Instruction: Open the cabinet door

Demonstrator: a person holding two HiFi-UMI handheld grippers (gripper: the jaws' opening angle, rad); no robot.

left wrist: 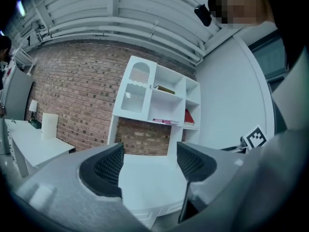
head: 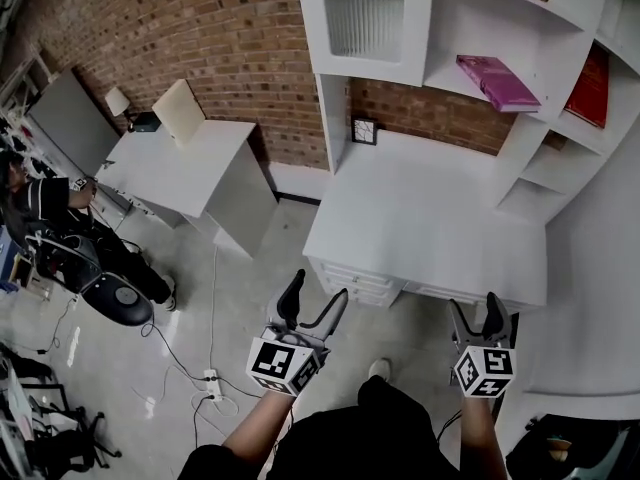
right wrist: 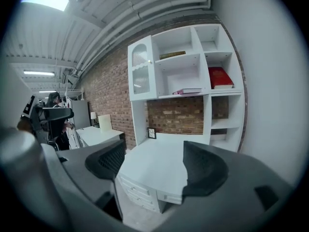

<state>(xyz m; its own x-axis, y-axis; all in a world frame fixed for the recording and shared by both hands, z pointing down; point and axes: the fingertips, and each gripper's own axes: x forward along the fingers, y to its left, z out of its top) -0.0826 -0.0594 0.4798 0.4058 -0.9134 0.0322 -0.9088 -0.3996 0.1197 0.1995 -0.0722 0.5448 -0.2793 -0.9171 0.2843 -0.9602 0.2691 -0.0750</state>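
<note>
The white cabinet door [head: 366, 18] with a ribbed glass pane is closed at the upper left of the white shelf unit [head: 545, 138]; it also shows in the left gripper view [left wrist: 136, 88] and the right gripper view [right wrist: 140, 71]. My left gripper [head: 315, 303] is open and empty, held over the floor in front of the white desk [head: 430, 218]. My right gripper [head: 473, 315] is open and empty too, near the desk's front edge. Both are well short of the door.
A purple book [head: 498, 81] and a red book [head: 590, 86] lie on the open shelves. A small framed picture [head: 364, 131] stands on the desk. A second white desk [head: 190, 168] is to the left, a seated person [head: 60, 218] beyond it. Cables and a power strip [head: 210, 380] lie on the floor.
</note>
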